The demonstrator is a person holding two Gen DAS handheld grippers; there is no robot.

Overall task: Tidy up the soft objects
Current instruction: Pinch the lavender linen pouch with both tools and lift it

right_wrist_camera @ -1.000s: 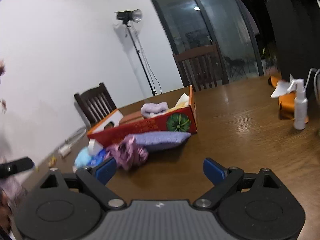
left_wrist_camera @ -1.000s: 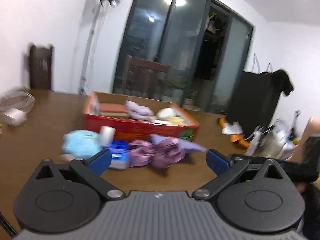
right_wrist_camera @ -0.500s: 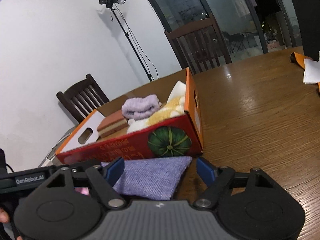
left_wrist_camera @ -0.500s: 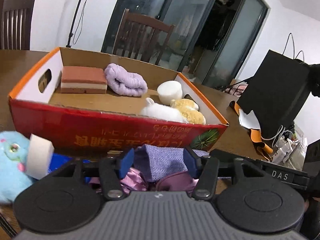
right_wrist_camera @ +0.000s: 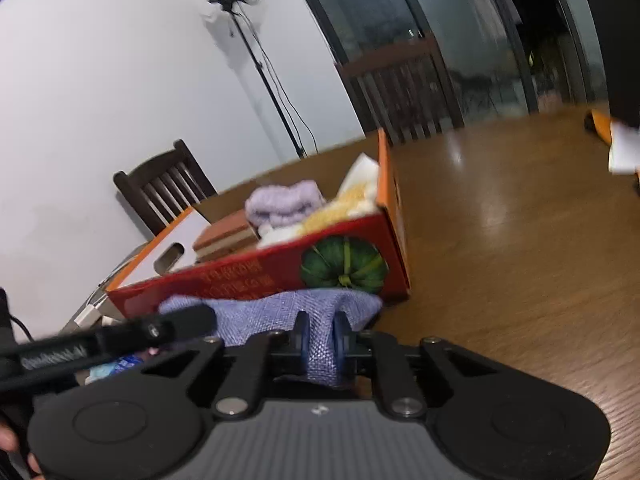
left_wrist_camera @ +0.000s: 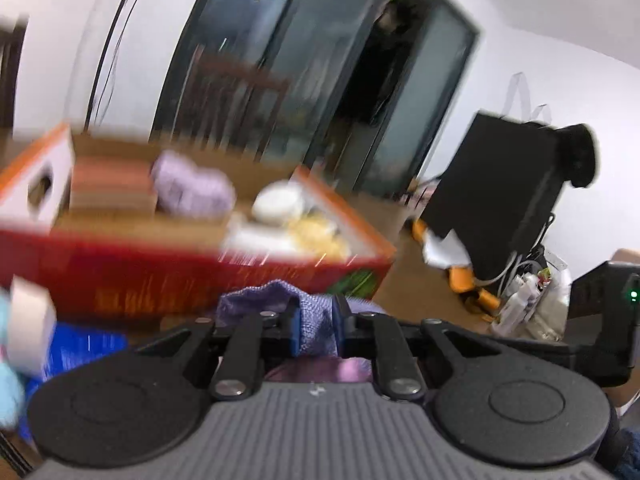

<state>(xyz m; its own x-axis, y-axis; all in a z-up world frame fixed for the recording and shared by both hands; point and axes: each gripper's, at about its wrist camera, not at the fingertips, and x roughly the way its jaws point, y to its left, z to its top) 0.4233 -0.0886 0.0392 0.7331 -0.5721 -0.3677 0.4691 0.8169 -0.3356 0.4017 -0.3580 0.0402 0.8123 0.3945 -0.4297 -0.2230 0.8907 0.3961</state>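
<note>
Both grippers have just been closing and now they're clamped on the same thing, the purple woven cloth (right_wrist_camera: 276, 312), which lies on the wooden table (right_wrist_camera: 520, 240) right in front of the red cardboard box (right_wrist_camera: 248, 276). Left gripper (left_wrist_camera: 316, 330) has a bunched fold of it pinched between its blue pads, fabric poking up above the fingers; left cam is pretty blurry tbh but the pinch is clear. Right gripper (right_wrist_camera: 320, 338) is squeezed on the cloth's other end, near the box corner w/ the green pumpkin print (right_wrist_camera: 344, 266), pads pressed tight w/ the weave between them. From the right cam I can see the left gripper's black body crossing at the lower left, so the two are close together. Inside the box: a lilac towel roll (right_wrist_camera: 284, 204), a brown/cream sponge block (right_wrist_camera: 226, 236), some yellow and white fluffy stuff (right_wrist_camera: 340, 212) toward the pumpkin end. On the left cam there's also a pinkish purple soft thing (left_wrist_camera: 320, 370) under the fingers, plus a blue packet (left_wrist_camera: 80, 350) and a light blue plush (left_wrist_camera: 8, 396) off to the left, outside the box. Can't tell whether the cloth is lifted off the table yet.
</note>
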